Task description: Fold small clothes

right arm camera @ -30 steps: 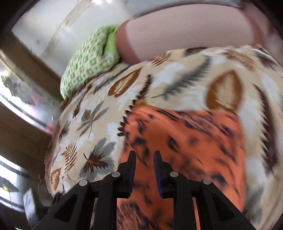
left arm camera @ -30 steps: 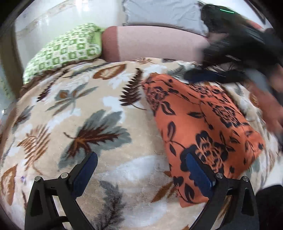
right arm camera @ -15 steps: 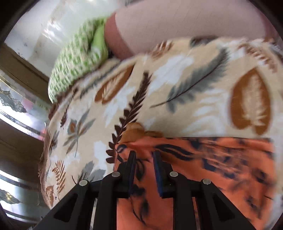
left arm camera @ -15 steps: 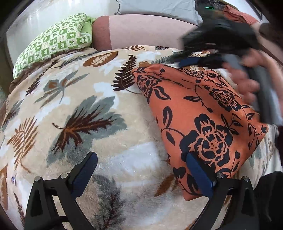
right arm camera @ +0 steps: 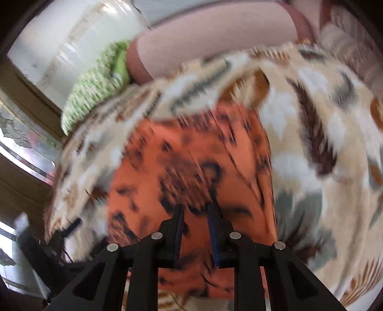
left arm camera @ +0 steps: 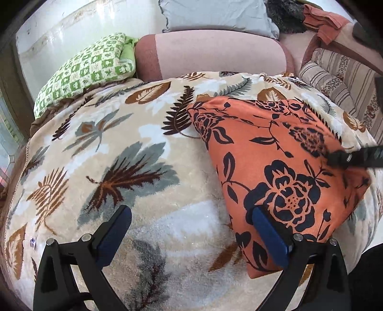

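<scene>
Over the leaf-print blanket (left arm camera: 148,134), left gripper (left arm camera: 191,229) spread wide, holding nothing; right gripper (right arm camera: 195,215) narrowly parted above orange floral cloth (left arm camera: 282,167).

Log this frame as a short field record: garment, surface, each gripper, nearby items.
garment: orange floral cloth, folded, lying flat
surface: leaf-print blanket
left gripper: open wide, one finger over the cloth's near edge, holding nothing
right gripper: jaws narrow with a gap, above the cloth, no fabric visibly pinched; view blurred
nearby: green checked pillow, pink bolster, grey pillow
</scene>
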Tool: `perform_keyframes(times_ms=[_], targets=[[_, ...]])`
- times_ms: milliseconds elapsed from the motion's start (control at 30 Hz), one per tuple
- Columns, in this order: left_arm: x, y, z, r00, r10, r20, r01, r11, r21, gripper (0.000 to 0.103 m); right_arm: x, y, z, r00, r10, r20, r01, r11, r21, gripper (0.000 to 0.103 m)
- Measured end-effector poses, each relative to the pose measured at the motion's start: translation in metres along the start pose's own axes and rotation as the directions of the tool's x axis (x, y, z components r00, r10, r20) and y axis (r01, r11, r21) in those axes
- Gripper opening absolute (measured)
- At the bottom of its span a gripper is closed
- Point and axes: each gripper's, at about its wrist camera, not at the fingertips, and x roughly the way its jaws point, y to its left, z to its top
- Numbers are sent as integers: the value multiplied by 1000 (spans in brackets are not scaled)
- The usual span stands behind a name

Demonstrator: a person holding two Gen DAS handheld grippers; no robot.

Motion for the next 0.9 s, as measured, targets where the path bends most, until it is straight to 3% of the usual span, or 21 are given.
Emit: perform_keyframes(times_ms=[133,433,600,900], targets=[[0,-1,-1,1000,12,15,-12,1000,7,101,6,-10,-14,998,21,56,-21,1000,0,23],[1,-3,1,999,29,25,-29,999,21,101,-20,-20,-15,984,69,167,-78,996,47,23],[2,-4,2,999,26,27,-27,999,25,101,2,-35,-14,995,52,83,-60,994,92,24],[-1,-5,7,999,45,25,-45,999,12,101,-4,-30,-12,991,53,126,-63,996,70,23]])
